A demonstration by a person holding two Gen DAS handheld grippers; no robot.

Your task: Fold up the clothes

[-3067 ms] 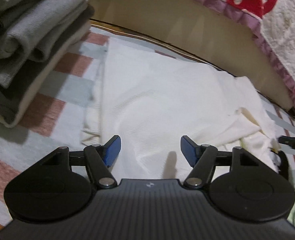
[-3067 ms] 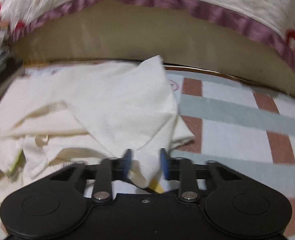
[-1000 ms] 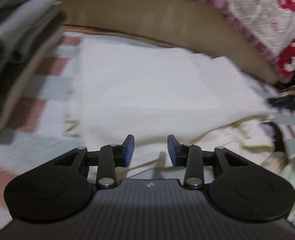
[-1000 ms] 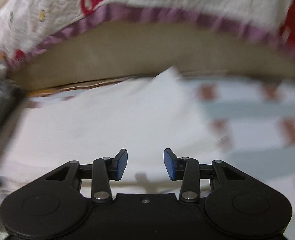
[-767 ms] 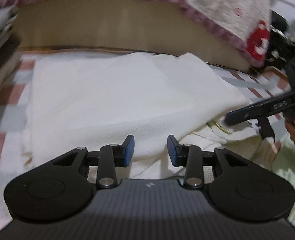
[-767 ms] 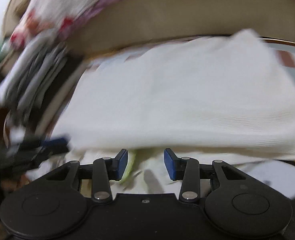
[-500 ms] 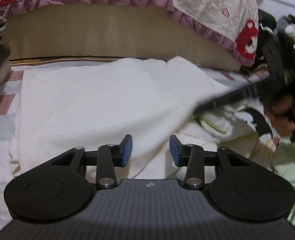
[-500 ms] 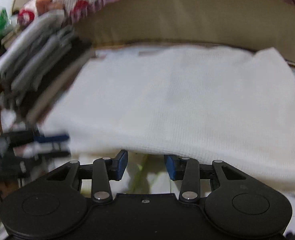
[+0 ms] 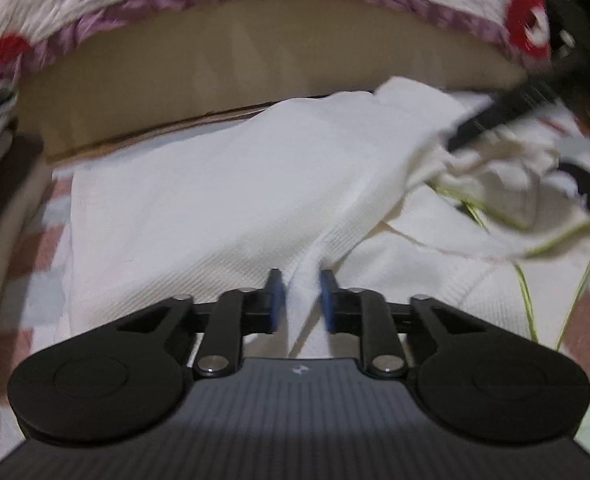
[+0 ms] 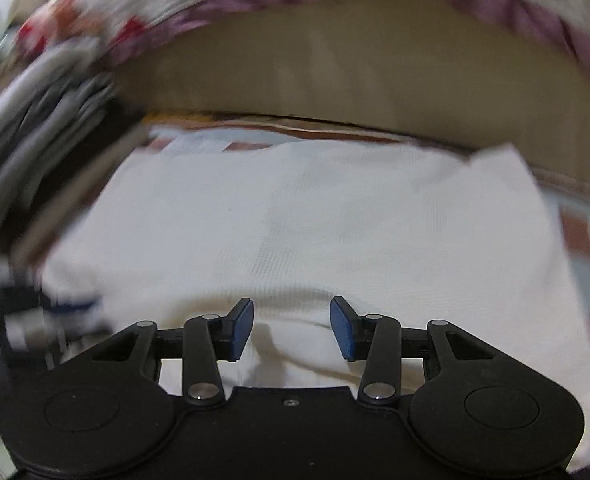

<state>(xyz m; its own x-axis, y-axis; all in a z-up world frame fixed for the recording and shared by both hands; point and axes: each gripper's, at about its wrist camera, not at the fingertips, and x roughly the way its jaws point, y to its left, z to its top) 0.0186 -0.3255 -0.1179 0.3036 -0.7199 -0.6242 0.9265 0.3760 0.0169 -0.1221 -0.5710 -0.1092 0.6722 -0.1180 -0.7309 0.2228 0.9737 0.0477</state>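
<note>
**Left hand-held gripper now pinches the white garment**

Half a second ago the left hand-held gripper (image 9: 298, 296) stood part open over the white garment (image 9: 215, 200); now its blue pads are nipped onto a raised fold of it, the cloth drawn up into a ridge ahead. The right hand-held gripper (image 10: 291, 330) is spread apart as before, empty, low over the garment's near edge. A blurred stack of grey clothes (image 10: 43, 120) sits off to its left, on the checked surface (image 10: 575, 236).
</note>
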